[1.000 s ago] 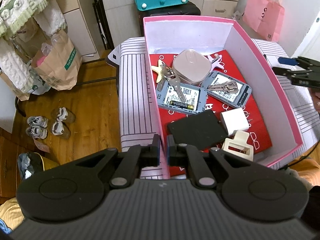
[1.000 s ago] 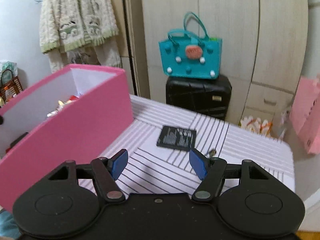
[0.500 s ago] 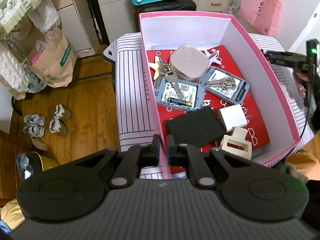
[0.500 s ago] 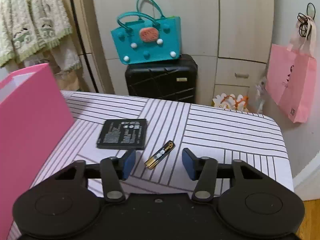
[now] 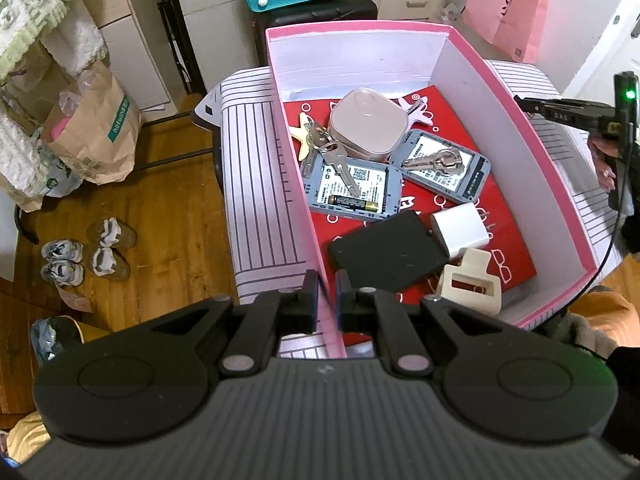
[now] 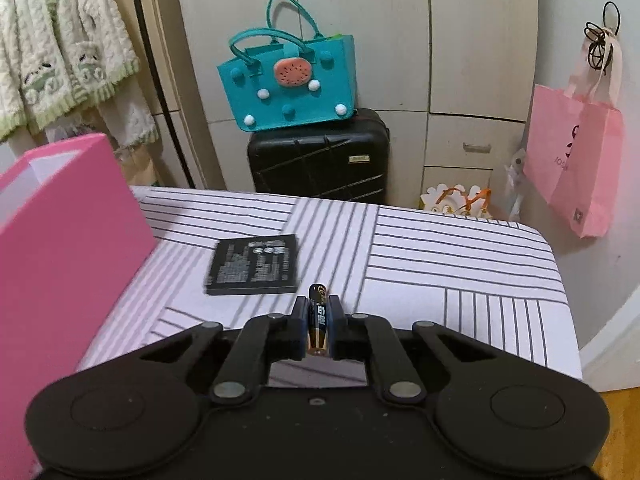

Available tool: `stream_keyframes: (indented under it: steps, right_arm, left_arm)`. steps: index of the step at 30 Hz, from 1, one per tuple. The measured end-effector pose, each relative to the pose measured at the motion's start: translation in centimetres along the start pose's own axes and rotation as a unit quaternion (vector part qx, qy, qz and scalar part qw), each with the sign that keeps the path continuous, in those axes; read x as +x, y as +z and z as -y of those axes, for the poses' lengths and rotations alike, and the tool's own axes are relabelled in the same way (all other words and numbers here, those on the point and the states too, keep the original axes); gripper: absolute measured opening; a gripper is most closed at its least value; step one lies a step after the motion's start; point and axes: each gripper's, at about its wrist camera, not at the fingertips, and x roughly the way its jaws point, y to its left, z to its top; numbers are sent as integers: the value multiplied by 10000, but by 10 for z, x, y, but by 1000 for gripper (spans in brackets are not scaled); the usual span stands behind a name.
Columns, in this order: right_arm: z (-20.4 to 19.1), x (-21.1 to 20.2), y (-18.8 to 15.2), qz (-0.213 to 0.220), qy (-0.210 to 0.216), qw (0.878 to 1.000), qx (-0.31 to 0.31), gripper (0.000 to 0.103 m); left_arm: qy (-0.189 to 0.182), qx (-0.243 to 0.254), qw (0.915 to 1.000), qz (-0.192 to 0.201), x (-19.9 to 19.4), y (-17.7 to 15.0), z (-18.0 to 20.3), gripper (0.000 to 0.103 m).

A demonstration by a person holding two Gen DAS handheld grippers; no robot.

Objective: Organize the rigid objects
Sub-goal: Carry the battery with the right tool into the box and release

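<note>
Right claw (image 6: 318, 328) just closed on slim cylindrical battery (image 6: 318, 320); flat black slab (image 6: 254, 264) nearby.

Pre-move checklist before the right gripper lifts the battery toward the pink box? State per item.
1. Right gripper closed on the battery: ok, jaws have just closed, pads on both sides.
2. Battery seated squarely: ok, lengthwise between the pads, tip sticking out ahead.
3. Left gripper holding the pink box: ok, shut on its near wall.
4. Room in box: ok, bare red floor by the right wall.
5. Flat black battery pack clear of the grip: ok, apart, left.
6. Battery off the table: cannot tell.
</note>
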Motion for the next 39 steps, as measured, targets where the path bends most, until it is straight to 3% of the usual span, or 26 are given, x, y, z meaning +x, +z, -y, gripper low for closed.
stream_keyframes:
  steps: [11, 17, 22, 28, 33, 39]
  right_arm:
    - [-60, -72, 23, 140, 1224, 9918, -343, 11]
    - [-111, -101, 41, 224, 2123, 9739, -771, 11]
    - [-146, -92, 45, -122, 2650, 9586, -1032, 11]
    - [-199, -51, 45, -597, 2593, 9505, -1607, 11]
    - [-223, -15, 43, -1110, 2203, 9515, -1837, 11]
    - [-203, -30, 51, -833, 2190, 9609, -1478, 16]
  left_arm:
    - [-37, -9, 10000, 49, 3, 0, -3, 9]
    - [84, -59, 9999, 127, 6, -1, 0, 9]
    - [174, -58, 9995, 247, 5, -5, 3, 9]
    - [212, -129, 9992, 306, 6, -5, 3, 9]
    - [185, -188, 9992, 310, 7, -5, 2, 9]
    - [196, -227, 9987, 400, 3, -8, 2, 9]
